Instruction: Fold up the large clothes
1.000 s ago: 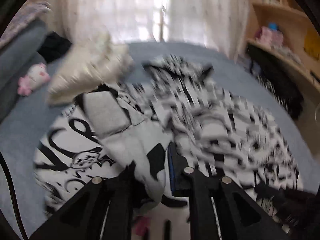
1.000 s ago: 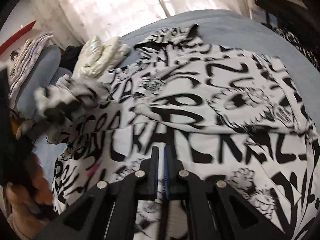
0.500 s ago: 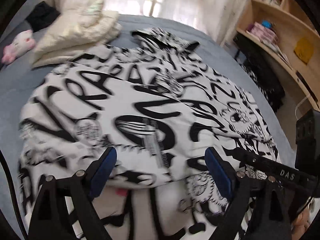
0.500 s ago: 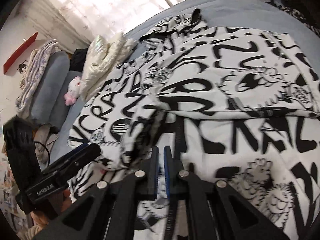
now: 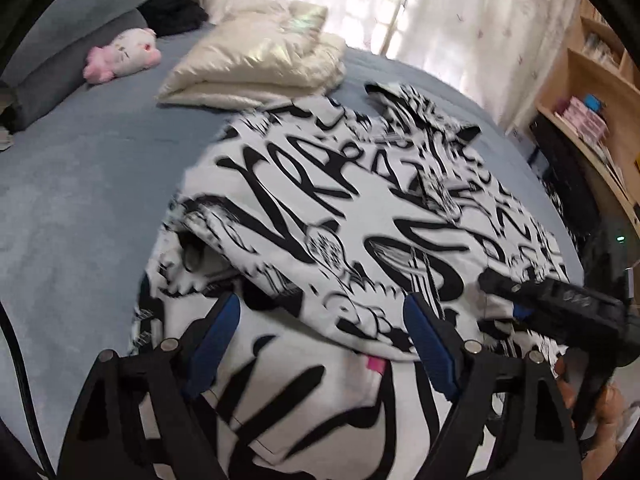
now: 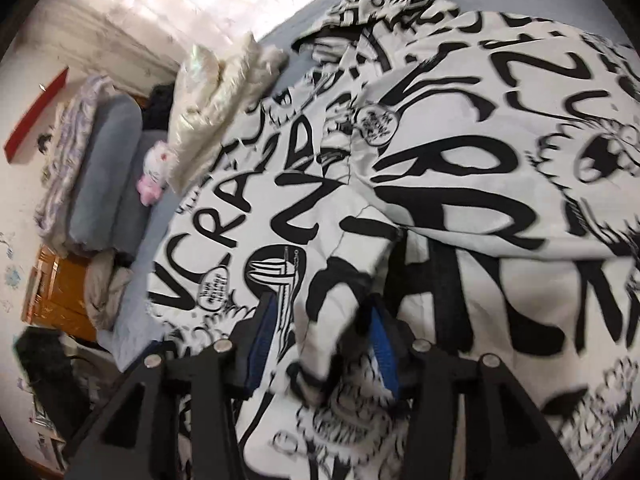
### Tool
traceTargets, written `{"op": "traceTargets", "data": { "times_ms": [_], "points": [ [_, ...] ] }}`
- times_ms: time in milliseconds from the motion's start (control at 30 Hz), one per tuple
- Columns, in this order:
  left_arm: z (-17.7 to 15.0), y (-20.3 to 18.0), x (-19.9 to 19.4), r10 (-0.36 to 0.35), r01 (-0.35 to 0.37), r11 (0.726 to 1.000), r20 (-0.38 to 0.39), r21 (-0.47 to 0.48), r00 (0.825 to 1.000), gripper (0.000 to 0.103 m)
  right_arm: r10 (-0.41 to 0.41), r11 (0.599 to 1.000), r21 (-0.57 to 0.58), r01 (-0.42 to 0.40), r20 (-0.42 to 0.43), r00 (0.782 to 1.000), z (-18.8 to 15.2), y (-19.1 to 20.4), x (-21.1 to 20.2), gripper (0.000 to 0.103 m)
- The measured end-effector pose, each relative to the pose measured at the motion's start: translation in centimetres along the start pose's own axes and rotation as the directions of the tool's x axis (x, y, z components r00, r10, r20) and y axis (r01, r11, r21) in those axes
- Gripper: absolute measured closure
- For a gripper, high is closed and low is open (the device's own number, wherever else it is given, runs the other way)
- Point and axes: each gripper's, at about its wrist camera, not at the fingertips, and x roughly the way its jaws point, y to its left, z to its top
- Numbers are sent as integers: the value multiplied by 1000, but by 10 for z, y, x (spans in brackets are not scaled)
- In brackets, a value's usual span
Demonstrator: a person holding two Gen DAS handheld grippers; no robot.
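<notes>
A large white garment with black graffiti lettering lies spread on the blue bed, both sides folded in over the middle. It also fills the right wrist view. My left gripper is open and empty, just above the garment's near edge. My right gripper is open, its blue pads on either side of a raised fold of the cloth. The right gripper also shows at the right of the left wrist view.
A folded cream puffer jacket lies at the far side of the bed. A pink and white plush toy sits by the grey bolster. Wooden shelves stand at the right. A wooden cabinet stands at the left.
My left gripper let go of the sleeve a second ago and has stayed open, drifting left. My right gripper has opened from shut. The sleeve now lies folded over the garment.
</notes>
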Motion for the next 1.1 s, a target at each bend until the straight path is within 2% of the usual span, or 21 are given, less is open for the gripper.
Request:
{"op": "traceTargets", "data": {
  "times_ms": [33, 67, 133, 200, 267, 367, 400, 467, 533, 633, 700, 767, 833, 900, 967, 1033, 1100],
  "points": [
    [2, 0, -1, -1, 1, 1000, 10, 1, 1000, 21, -22, 1000, -21, 22, -15, 1000, 2, 6, 7, 65],
    [4, 1, -2, 8, -8, 1000, 11, 2, 1000, 21, -43, 998, -39, 42, -19, 999, 3, 9, 10, 82],
    [11, 2, -2, 17, -17, 1000, -3, -4, 1000, 21, -71, 991, -114, 68, -21, 997, 7, 27, 10, 88],
    [18, 4, -2, 16, -16, 1000, -6, -9, 1000, 21, -59, 982, -178, 64, 33, 998, 12, 50, -4, 91],
    [27, 5, -4, 50, -50, 999, 23, -4, 998, 21, -50, 959, -272, 84, 128, 991, 18, 77, -28, 91],
    [40, 10, -4, 81, -80, 997, 48, -12, 996, 21, -24, 931, -344, 120, 272, 962, 32, 100, -65, 91],
    [46, 13, -2, 88, -87, 996, 57, -18, 995, 21, -24, 921, -361, 148, 325, 945, 39, 103, -77, 91],
    [55, 19, -1, 101, -99, 995, 67, -25, 993, 21, -38, 911, -367, 187, 377, 926, 50, 103, -88, 91],
    [66, 27, 6, 118, -117, 993, 65, -33, 991, 21, -78, 916, -335, 223, 396, 915, 68, 90, -90, 92],
    [80, 41, 23, 116, -113, 991, 32, -66, 993, 21, -144, 922, -279, 267, 392, 908, 86, 61, -81, 92],
    [86, 48, 36, 111, -110, 991, 7, -82, 994, 21, -191, 929, -235, 287, 362, 912, 96, 37, -66, 92],
    [90, 52, 52, 111, -113, 990, -32, -89, 993, 21, -235, 936, -187, 299, 302, 924, 106, 8, -42, 91],
    [94, 56, 73, 87, -95, 991, -88, -90, 992, 21, -270, 948, -117, 295, 193, 943, 112, -25, -13, 88],
    [97, 58, 93, 67, -81, 992, -143, -93, 987, 21, -247, 967, -36, 253, 112, 962, 111, -50, 0, 87],
    [98, 58, 106, 56, -75, 992, -182, -100, 982, 21, -155, 988, 39, 153, 79, 985, 108, -70, -3, 85],
    [101, 59, 121, 46, -72, 991, -223, -110, 974, 21, -92, 994, 65, 87, 86, 992, 109, -79, -9, 78],
    [104, 60, 134, 53, -84, 990, -251, -116, 967, 21, -70, 996, 69, 64, 88, 994, 110, -84, -15, 64]
  ]
}}
